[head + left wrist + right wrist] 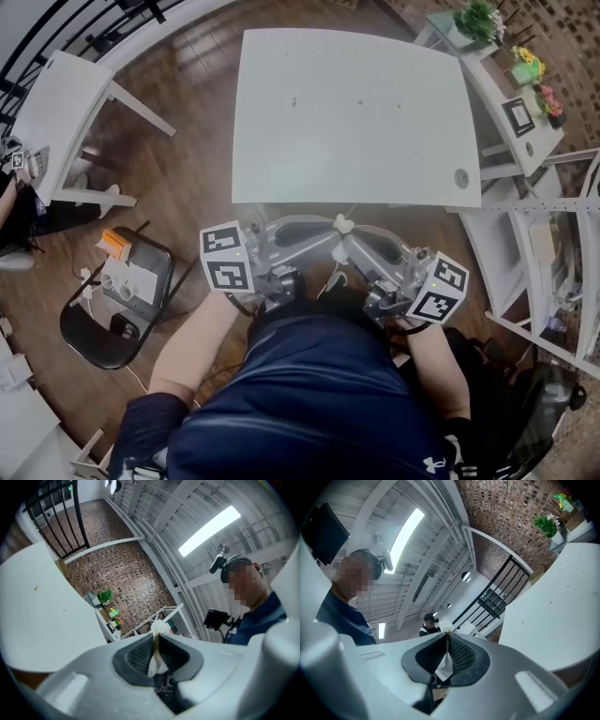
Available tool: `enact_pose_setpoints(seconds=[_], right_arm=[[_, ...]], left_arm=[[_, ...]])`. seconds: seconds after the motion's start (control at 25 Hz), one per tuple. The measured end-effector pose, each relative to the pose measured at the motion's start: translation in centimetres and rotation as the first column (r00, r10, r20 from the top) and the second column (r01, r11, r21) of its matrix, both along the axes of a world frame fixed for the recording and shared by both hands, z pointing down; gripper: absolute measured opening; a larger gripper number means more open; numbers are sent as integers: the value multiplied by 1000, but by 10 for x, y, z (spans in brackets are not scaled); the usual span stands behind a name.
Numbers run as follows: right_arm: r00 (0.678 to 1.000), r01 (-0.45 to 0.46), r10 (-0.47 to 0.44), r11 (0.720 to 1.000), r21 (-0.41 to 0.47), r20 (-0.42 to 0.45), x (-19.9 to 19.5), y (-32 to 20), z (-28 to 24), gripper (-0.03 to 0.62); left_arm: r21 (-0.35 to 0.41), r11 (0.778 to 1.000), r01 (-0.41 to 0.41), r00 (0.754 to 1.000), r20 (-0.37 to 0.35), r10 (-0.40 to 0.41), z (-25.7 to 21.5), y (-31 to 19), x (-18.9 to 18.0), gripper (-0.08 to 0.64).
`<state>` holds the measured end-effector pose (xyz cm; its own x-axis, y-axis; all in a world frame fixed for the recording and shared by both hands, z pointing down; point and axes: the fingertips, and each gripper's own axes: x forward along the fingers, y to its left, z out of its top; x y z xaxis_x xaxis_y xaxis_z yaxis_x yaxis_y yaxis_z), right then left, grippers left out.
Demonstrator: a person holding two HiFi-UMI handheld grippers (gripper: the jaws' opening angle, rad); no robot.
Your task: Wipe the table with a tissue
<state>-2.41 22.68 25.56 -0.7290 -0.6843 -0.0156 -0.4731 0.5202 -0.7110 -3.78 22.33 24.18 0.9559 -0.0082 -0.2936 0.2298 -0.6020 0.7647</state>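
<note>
A small white tissue (343,224) is pinched between both grippers just in front of the near edge of the white table (347,112), above my lap. My left gripper (333,226) and right gripper (354,229) point toward each other, tips meeting at the tissue. In the left gripper view the jaws (158,634) are shut on the tissue (156,654), a tuft poking out past the tips. In the right gripper view the jaws (447,637) are likewise shut on a flap of tissue (444,666). A few dark specks (293,101) lie on the tabletop.
A round grommet (460,176) sits at the table's near right corner. A second white table (56,122) stands left, a black chair (117,300) with small items below it. A shelf with potted plants (525,80) and a white rack (539,253) line the right.
</note>
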Motion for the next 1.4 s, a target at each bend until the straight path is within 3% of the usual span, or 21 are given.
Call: enact_pose_setpoints(seconds=[0.16, 0.32, 0.44, 0.48, 0.56, 0.72, 0.92, 1.16, 1.4], right_arm=[[1000, -7, 7, 999, -32, 5, 13, -15, 15, 20], [1000, 5, -4, 999, -41, 20, 34, -31, 30, 20], [999, 33, -32, 998, -46, 25, 53, -47, 39, 20], [999, 48, -47, 998, -48, 28, 60, -52, 40, 20], [996, 83, -81, 996, -45, 49, 73, -61, 40, 20], [985, 140, -135, 989, -40, 110, 89, -75, 40, 21], [978, 181, -172, 981, -73, 120, 92, -87, 49, 57], [980, 188, -177, 972, -143, 89, 78, -100, 74, 49], [994, 111, -113, 965, -239, 7, 64, -118, 106, 25]], left_arm=[[-17, 999, 46, 997, 70, -45, 18, -17, 13, 52], [-11, 993, 120, 978, 175, -117, 39, -37, 30, 100], [10, 984, 179, 953, 246, -176, 48, -52, 44, 94], [18, 982, 189, 948, 259, -187, 48, -56, 50, 63], [27, 980, 196, 943, 268, -196, 46, -63, 64, 11], [28, 978, 207, 938, 278, -206, 47, -77, 86, 8], [-24, 968, 248, 927, 297, -231, 61, -90, 91, 9], [-82, 964, 254, 927, 305, -219, 84, -102, 78, 8], [-148, 962, 231, 939, 294, -180, 107, -114, 60, 8]])
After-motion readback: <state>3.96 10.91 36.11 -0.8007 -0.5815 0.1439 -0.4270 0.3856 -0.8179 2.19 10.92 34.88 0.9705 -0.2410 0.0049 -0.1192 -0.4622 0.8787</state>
